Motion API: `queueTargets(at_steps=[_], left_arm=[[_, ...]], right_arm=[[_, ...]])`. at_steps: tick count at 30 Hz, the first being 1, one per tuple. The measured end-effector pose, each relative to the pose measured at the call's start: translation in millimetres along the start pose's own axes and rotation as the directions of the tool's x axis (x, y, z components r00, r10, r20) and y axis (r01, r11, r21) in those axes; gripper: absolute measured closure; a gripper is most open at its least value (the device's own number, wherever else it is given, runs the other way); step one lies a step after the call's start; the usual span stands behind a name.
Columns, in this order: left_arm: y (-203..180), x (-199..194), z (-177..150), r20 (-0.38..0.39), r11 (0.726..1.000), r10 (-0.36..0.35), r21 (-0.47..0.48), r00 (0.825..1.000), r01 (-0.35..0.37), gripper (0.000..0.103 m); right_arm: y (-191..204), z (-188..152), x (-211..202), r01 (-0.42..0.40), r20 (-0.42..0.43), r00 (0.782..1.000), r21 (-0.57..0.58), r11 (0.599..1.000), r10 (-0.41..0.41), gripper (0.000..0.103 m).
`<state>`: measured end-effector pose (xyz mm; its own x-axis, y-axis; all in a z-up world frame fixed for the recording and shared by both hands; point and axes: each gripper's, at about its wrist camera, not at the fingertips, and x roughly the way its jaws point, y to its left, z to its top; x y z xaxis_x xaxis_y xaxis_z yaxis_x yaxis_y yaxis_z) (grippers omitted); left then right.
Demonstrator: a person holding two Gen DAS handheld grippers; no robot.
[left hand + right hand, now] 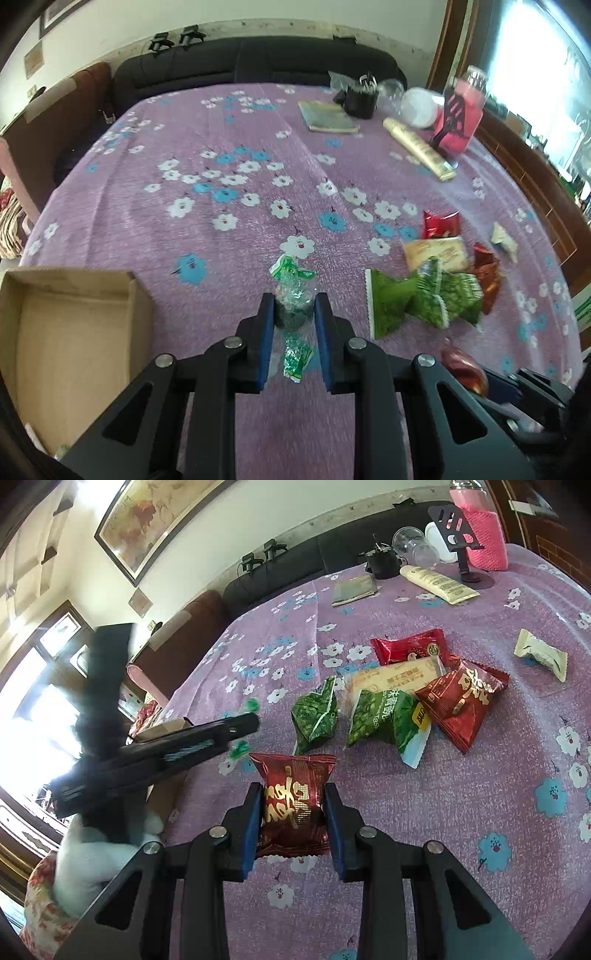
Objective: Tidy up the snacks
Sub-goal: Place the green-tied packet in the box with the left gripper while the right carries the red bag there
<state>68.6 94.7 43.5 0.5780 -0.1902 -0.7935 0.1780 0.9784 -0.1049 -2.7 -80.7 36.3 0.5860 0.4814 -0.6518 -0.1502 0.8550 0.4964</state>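
Note:
My left gripper (294, 308) is shut on a green twist-wrapped candy (293, 295) and holds it over the purple flowered tablecloth (229, 236). An open cardboard box (66, 321) lies at the left. My right gripper (293, 801) is shut on a dark red snack packet (293, 805). It shows at the lower right of the left wrist view (465, 369). The left gripper shows blurred at the left of the right wrist view (255, 720). A pile of green and red snack packets (391, 716) lies beyond, with a cream packet (541, 657) apart at the right.
At the table's far side lie a grey booklet (354, 589), a black cup (382, 563), a cream tube (439, 583), a black phone stand (461, 542) and a pink-sleeved bottle (484, 535). A dark sofa (251, 62) runs behind the table.

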Motion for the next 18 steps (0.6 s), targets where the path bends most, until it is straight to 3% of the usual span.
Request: queueTargets(at_steps=[4, 9, 13, 18], left_arm=[[14.6, -46.4, -13.9, 0.052, 0.998, -0.023, -0.05, 0.998, 0.025, 0.08], [51.8, -114.9, -52.2, 0.116, 0.993, 0.017, -0.117, 0.993, -0.004, 0.08], [94.2, -157.0, -98.8, 0.136, 0.976, 0.114, -0.202, 0.984, -0.085, 0.08], [133.4, -172.8, -145.5, 0.118, 0.942, 0.22, -0.284, 0.968, -0.18, 0.08]], right_arm=[[4.5, -2.0, -0.8, 0.003, 0.011, 1.0, -0.026, 1.0, -0.003, 0.072], [17.4, -4.0, -2.8, -0.01, 0.014, 1.0, -0.058, 0.998, 0.011, 0.072], [49.0, -5.3, -12.2, -0.076, -0.004, 0.997, -0.089, 0.993, 0.076, 0.072], [123.0, -12.4, -10.8, -0.184, -0.071, 0.982, -0.188, 0.965, 0.174, 0.072]])
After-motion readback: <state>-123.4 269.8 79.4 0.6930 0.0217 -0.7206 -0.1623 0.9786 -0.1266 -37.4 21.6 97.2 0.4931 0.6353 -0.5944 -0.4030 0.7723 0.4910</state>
